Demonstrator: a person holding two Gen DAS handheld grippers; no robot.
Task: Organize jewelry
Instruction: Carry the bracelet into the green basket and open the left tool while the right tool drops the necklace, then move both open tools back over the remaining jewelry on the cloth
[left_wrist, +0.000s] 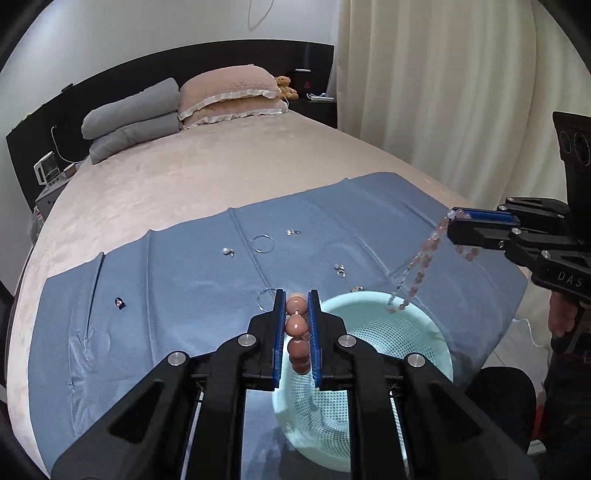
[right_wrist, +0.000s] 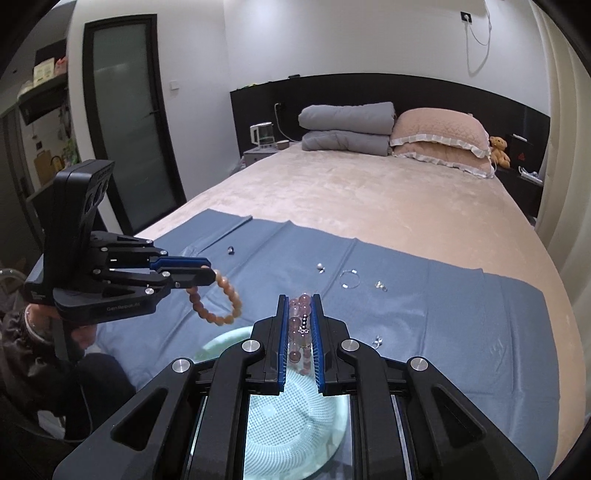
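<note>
Both grippers are hanging over the mint basket (left_wrist: 436, 325): the left gripper (left_wrist: 297, 317) is pinching a brown bracelet (right_wrist: 221, 299), the right gripper (right_wrist: 300, 321) a pink bracelet (left_wrist: 417, 266). To drop them cleanly, I would be centring each over the basket before letting go, low enough that beads are not bouncing out. Rings (left_wrist: 262, 244) and earrings (left_wrist: 228, 252) are lying beyond the basket on a blue cloth (left_wrist: 166, 280) covering a beige bed (right_wrist: 369, 199).

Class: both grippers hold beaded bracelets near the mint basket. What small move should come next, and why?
Probably open the left gripper: its brown round-bead bracelet hangs over the mint perforated plastic basket, so it should drop inside.
</note>
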